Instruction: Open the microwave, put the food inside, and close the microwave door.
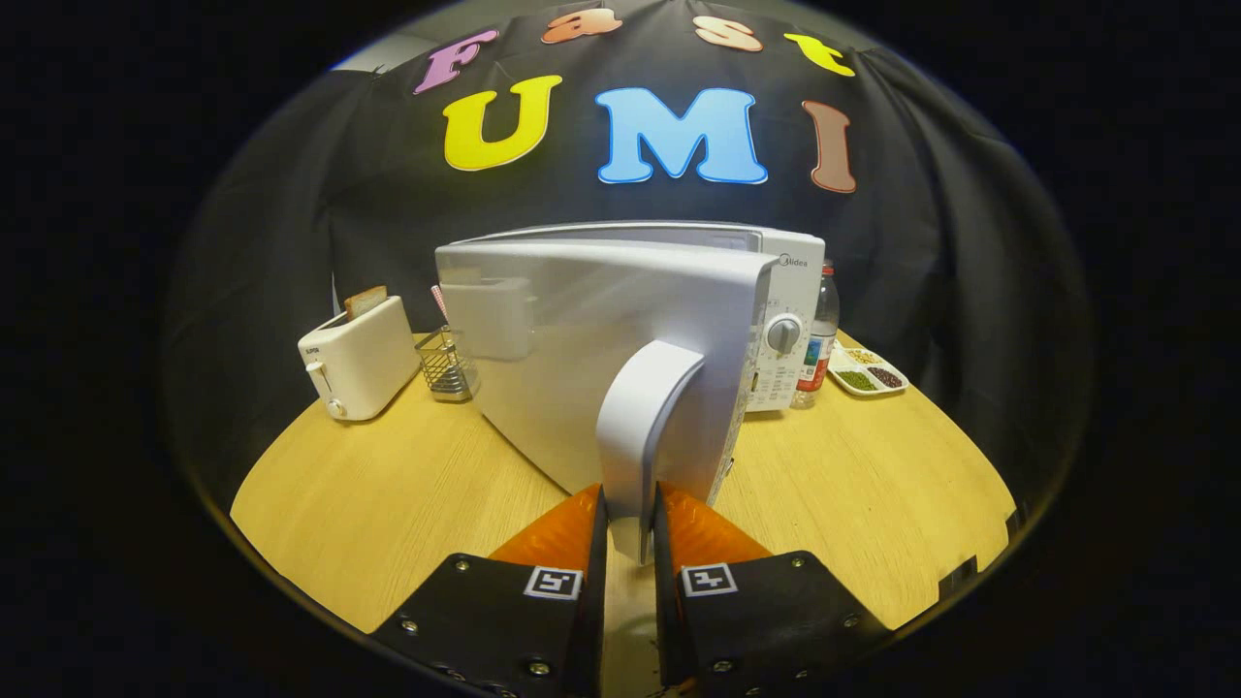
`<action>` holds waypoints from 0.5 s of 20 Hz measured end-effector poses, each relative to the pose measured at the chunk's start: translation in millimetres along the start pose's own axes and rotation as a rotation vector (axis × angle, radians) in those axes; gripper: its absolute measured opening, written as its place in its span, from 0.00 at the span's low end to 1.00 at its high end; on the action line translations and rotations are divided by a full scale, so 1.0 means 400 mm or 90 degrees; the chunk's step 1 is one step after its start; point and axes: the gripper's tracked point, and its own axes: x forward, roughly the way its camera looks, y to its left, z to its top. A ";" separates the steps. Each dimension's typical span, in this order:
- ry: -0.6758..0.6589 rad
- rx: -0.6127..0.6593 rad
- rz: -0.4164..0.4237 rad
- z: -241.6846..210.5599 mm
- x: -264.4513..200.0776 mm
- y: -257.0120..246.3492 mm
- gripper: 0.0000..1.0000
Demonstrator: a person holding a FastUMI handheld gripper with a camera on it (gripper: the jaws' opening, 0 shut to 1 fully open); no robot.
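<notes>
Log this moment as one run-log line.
phase: opening door | gripper: shut on curved white door handle | white microwave door: swung open | food: not yet inside | round wooden table: white toaster left

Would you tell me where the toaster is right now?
In the gripper view, the toaster stands on the wooden table, beyond the fingers to their left, beside the wire basket and left of the open microwave door.

White microwave point(776, 320) on the table, its door point(591, 339) swung open.
</notes>
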 end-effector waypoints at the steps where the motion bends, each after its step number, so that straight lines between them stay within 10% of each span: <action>1: 0.000 -0.003 -0.001 -0.007 -0.011 0.012 0.23; 10: -0.020 -0.006 0.006 -0.036 -0.091 0.110 0.23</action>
